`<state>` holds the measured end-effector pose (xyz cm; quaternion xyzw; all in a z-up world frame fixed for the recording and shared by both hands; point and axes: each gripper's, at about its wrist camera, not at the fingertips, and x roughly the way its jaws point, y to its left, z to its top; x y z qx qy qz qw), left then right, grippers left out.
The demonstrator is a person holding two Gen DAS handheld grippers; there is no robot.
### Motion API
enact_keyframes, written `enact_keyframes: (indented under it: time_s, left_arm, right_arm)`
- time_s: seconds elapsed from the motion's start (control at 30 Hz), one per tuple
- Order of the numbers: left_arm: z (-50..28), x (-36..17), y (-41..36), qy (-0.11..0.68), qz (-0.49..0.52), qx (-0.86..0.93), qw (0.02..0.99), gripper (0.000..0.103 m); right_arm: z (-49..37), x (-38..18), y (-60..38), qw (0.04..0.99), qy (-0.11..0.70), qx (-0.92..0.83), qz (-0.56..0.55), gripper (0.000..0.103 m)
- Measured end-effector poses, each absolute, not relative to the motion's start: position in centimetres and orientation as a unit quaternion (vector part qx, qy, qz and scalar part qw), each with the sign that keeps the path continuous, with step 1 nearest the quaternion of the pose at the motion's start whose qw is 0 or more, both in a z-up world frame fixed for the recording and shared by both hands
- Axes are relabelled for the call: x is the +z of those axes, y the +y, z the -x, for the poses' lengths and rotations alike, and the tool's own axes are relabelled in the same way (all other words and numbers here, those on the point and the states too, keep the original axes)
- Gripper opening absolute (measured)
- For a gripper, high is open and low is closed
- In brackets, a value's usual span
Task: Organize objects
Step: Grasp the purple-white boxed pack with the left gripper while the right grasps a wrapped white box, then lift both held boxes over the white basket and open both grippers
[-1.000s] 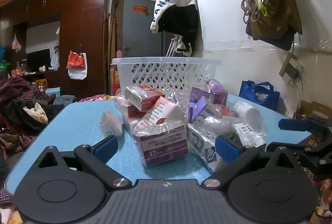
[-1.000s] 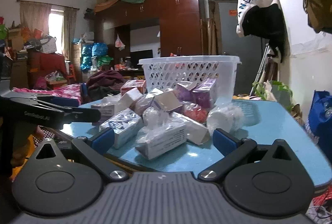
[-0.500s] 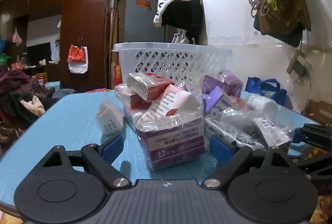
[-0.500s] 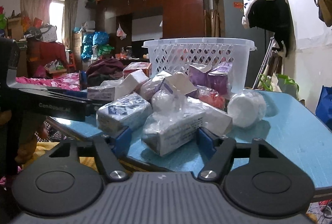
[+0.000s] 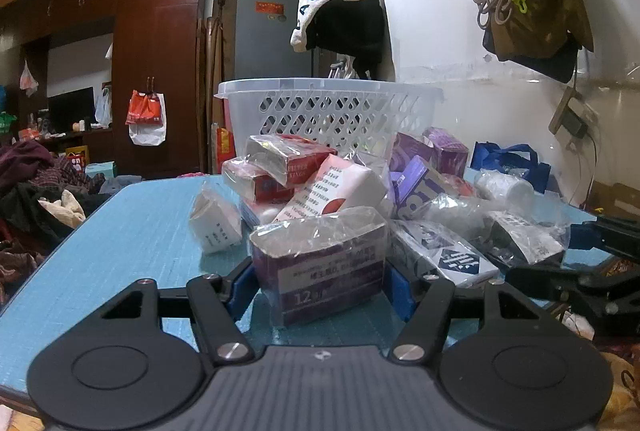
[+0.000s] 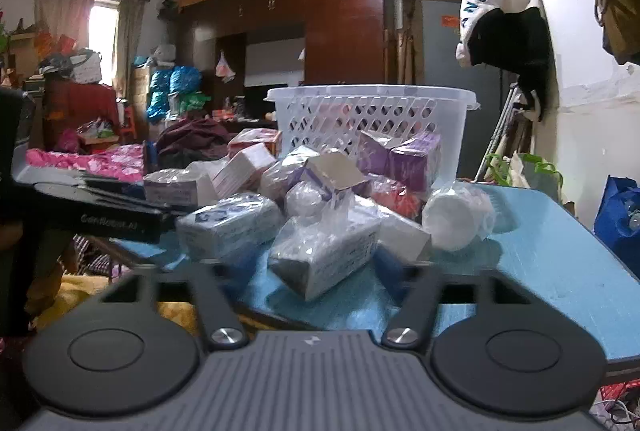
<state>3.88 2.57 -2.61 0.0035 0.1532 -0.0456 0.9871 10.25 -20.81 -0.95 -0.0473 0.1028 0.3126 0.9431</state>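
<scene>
Blue worktop [image 5: 132, 223] carries everything. White basket [image 5: 328, 107] sits straight ahead of both tools, behind the pile. Left tool [image 5: 320, 285] has its blue fingers [image 5: 240, 285] pressed on both sides of the purple box [image 5: 324, 271], gripping it. Right tool [image 6: 320, 267] brackets a wrapped white box [image 6: 324, 255]; can't tell if it's clamped.

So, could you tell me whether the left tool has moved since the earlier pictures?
Yes. The left tool has advanced toward the white basket, which looms larger, and closed around the purple box.
</scene>
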Motion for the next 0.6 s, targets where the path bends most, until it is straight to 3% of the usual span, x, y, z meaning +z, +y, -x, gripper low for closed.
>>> enact_keyframes:
  time_s: [0.13,0.17,0.2,0.23,0.33,0.6]
  left_arm:
    - [-4.3,-2.9,2.3,0.158,-0.013,-0.048,0.986,0.07]
    - [-4.2,-2.9,2.3,0.157,-0.013,-0.047,0.986,0.068]
    - [-4.1,-2.9,2.4,0.155,-0.014,-0.046,0.987,0.068]
    - [-3.9,-2.9,2.4,0.151,-0.018,-0.042,0.987,0.068]
    - [-3.1,-2.6,2.5,0.132,-0.025,-0.042,0.99,0.068]
    - [-2.6,-0.5,3.9,0.104,-0.006,-0.053,0.993,0.068]
  right_arm:
    - [-10.8,-1.0,-19.7,0.943,0.104,0.311,0.053,0.076]
    - [-10.9,-1.0,-19.5,0.944,0.105,0.307,0.058,0.069]
    - [-10.8,-1.1,-19.3,0.945,0.108,0.304,0.063,0.049]
    - [-10.8,-1.1,-19.4,0.944,0.109,0.305,0.063,0.047]
    - [-10.2,-0.8,-20.5,0.945,0.106,0.305,0.054,0.042]
    - [-9.5,1.7,-23.1,0.953,0.066,0.294,0.04,0.041]
